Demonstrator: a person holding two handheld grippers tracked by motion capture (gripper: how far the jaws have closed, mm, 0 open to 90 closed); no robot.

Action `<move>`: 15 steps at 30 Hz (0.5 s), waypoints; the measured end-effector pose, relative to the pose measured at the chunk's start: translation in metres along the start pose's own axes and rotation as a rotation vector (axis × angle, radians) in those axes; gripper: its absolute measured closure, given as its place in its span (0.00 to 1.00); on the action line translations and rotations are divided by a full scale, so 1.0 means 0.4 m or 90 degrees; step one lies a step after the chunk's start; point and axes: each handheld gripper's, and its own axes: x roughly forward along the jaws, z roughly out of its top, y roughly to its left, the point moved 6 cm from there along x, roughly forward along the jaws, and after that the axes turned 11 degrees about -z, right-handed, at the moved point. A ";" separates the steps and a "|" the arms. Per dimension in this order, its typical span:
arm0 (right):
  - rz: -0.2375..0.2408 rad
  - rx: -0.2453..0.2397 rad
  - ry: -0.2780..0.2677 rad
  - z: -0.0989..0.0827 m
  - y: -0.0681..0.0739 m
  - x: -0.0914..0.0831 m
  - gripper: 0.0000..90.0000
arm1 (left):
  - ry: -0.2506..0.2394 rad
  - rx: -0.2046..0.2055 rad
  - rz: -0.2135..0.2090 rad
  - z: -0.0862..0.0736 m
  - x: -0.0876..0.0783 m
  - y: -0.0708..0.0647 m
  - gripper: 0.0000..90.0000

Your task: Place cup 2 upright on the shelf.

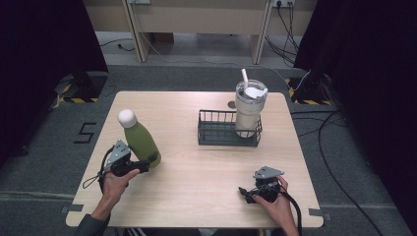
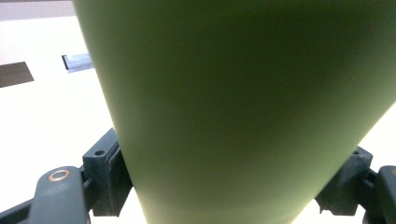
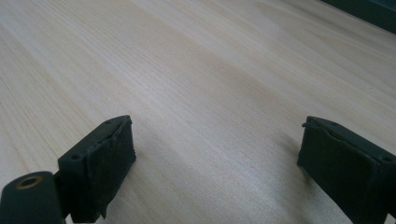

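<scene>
a green bottle [image 1: 142, 141] stands near the left front part of a wooden table [image 1: 196, 187], its long axis tilted, white rounded cap [image 1: 127, 117] leaning up and toward the far left. its body is smooth, matte and cylindrical, narrowing to the cap. the left gripper [image 1: 140, 166] is clamped on the bottle's lower body; in the left gripper view the green wall [image 2: 243, 107] sits between both jaws. the right gripper [image 1: 244, 192] rests low over the front right of the table, jaws spread apart with bare pale wood grain [image 3: 210, 93] between them. farther back stands a black wire basket [image 1: 219, 132] holding a cream tumbler [image 1: 248, 113] with a white straw [image 1: 244, 76], well apart from the bottle.
</scene>
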 end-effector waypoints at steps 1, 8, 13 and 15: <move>0.000 0.000 0.000 0.000 0.000 0.000 0.12 | 0.000 0.000 0.000 0.000 0.000 0.000 0.23; 0.000 0.000 0.000 0.000 0.000 0.000 0.12 | 0.002 -0.003 -0.007 0.034 0.017 -0.007 0.23; 0.000 0.000 0.000 0.000 0.000 0.000 0.12 | 0.003 0.003 -0.012 0.057 0.028 -0.012 0.23; 0.000 0.000 0.000 0.000 0.000 0.000 0.12 | 0.003 0.005 -0.013 0.060 0.029 -0.012 0.23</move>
